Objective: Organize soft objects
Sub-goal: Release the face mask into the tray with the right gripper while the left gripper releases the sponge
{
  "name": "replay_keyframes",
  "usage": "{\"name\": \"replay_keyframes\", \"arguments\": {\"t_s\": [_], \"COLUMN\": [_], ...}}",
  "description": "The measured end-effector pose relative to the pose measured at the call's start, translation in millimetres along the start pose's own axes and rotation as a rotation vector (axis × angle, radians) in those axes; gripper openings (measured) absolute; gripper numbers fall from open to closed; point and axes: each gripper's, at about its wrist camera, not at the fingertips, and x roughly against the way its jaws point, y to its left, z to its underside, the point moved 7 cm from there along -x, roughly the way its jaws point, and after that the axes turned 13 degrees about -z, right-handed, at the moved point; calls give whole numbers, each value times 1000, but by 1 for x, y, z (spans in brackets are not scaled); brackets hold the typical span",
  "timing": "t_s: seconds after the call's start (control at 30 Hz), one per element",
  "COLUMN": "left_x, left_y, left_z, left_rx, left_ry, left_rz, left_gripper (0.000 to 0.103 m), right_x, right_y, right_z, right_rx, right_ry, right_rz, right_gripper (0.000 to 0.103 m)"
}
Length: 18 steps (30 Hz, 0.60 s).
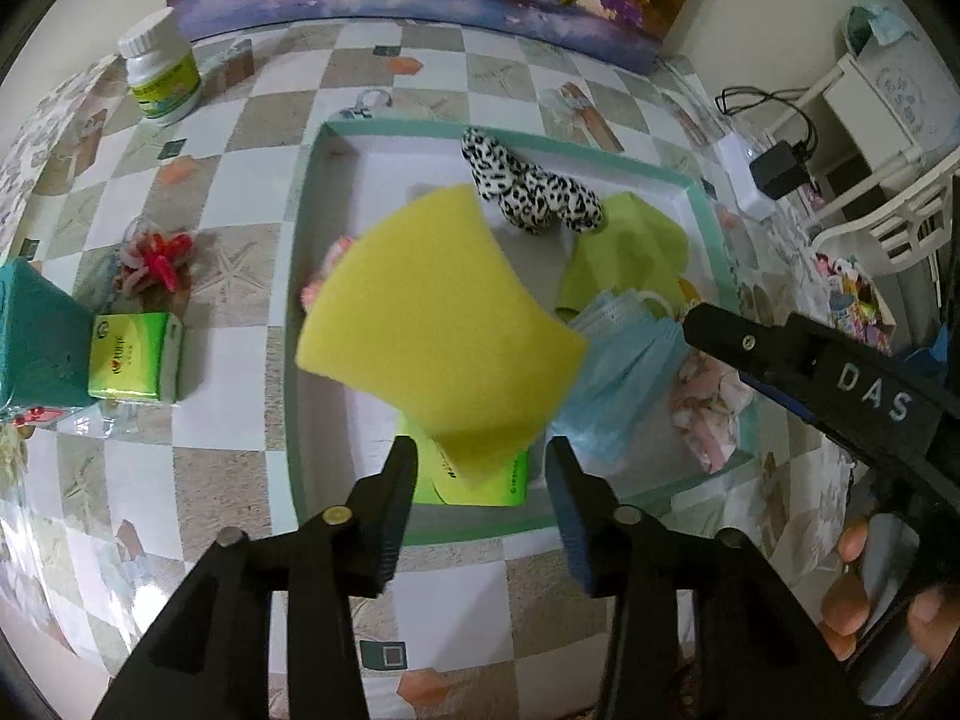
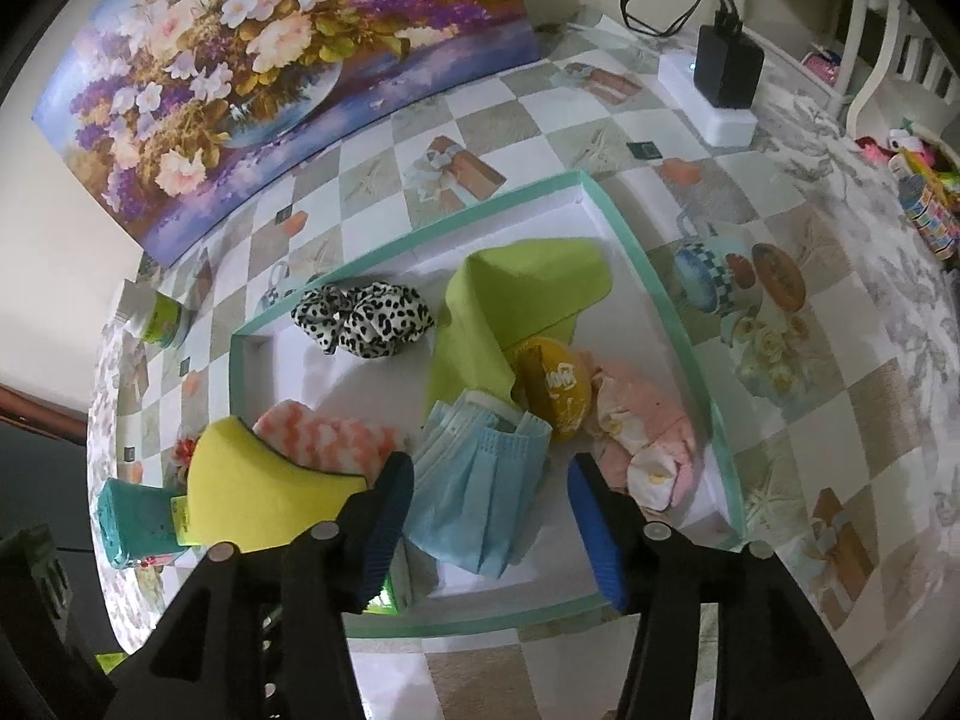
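Observation:
A yellow sponge (image 1: 438, 330) hangs in the air over the white tray with a teal rim (image 1: 312, 192), just ahead of my open left gripper (image 1: 480, 468); the fingers do not touch it. It also shows in the right wrist view (image 2: 252, 492). In the tray lie a leopard-print scrunchie (image 2: 366, 318), a green cloth (image 2: 510, 306), a blue face mask (image 2: 480, 492), a mustard pouch (image 2: 555, 387), a pink cloth (image 2: 642, 438), a pink-and-white striped cloth (image 2: 327, 438) and a green tissue pack (image 1: 486, 483). My right gripper (image 2: 489, 480) is open and empty above the mask.
On the checked tablecloth left of the tray are a green tissue pack (image 1: 135, 357), a teal box (image 1: 36, 342), a red and pink hair tie (image 1: 156, 261) and a white bottle (image 1: 159, 75). A painting (image 2: 270, 60) leans at the back. A charger (image 2: 726, 69) sits at the right.

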Motion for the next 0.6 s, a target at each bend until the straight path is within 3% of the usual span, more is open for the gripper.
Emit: {"name": "replay_keyframes", "arguments": {"t_s": [0.37,0.47,0.53,0.6], "left_x": [31,32,32,32], "left_y": [46,61,69,77], "left_z": [-17,-21,-23,-25], "left_rx": [130,176,202,223], "left_ry": [-146,-162,-178,-191], "left_rz": [-140,-162,-192,-217], "left_gripper": [83,89,96,97], "right_x": [3,1,1,1], "right_y": [17,23,26,30], "right_z": [1,2,3,3], "right_rx": [93,117,135,149], "right_ry": [-7,-8,-13,-19], "right_rz": [77,91,102,109], "right_gripper": [78,87,100,103]}}
